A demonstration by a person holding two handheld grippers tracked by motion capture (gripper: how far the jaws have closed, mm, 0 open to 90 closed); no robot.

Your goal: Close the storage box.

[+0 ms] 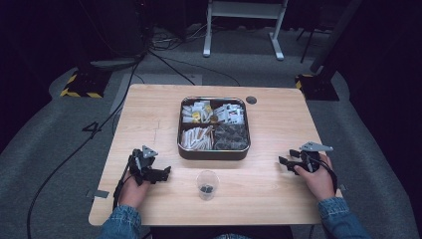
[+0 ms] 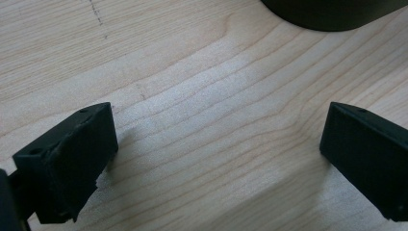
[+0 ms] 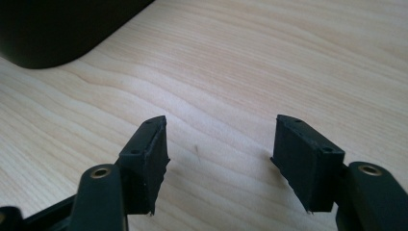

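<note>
From the high view the dark contents at the bottom of the clear plastic cup (image 1: 207, 183) are too small to identify; the cup stands near the table's front edge, between the left gripper (image 1: 166, 172) and the right gripper (image 1: 282, 162), touching neither; behind it sits the square dark metal tray (image 1: 214, 154) with four compartments of sachets. In each gripper view the black jaws stand wide apart over bare light wooden table (image 2: 202, 96), and a cut-off dark tray corner (image 3: 43, 33) shows.
</note>
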